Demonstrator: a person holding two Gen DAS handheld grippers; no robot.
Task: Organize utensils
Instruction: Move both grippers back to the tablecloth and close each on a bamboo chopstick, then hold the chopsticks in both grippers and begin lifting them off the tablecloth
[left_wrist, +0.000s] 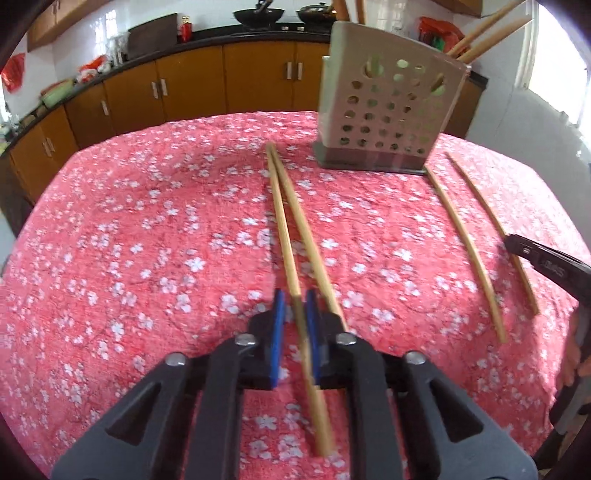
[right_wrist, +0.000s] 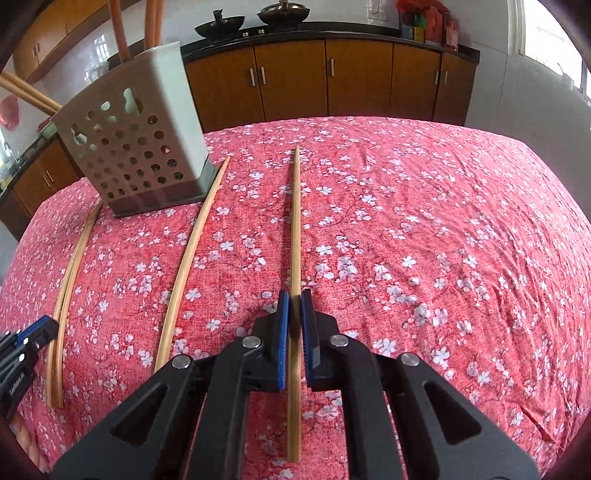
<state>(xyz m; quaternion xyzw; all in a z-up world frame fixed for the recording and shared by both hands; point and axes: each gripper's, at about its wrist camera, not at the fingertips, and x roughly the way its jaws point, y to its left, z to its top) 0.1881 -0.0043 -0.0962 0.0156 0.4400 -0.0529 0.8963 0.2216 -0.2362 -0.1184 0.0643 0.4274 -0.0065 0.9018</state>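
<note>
Table: round, draped in a red cloth with white blossom print (left_wrist: 147, 229), bearing everything below.
Holder: pale grey perforated plastic utensil holder on a dark base (left_wrist: 388, 110), upright at the far side, wooden sticks poking from its top.
Left pair: two long bamboo chopsticks side by side (left_wrist: 295, 236), far tips touching, near ends spread apart.
Right pair: two thin curved bamboo chopsticks (left_wrist: 465, 240), lying apart, right of the holder.
Left gripper (left_wrist: 295, 314): black, blue pads clenched on one chopstick of the left pair.
Right gripper (right_wrist: 294, 317): clenched on the rightmost bamboo chopstick (right_wrist: 295, 221), which lies flat on the cloth.
</note>
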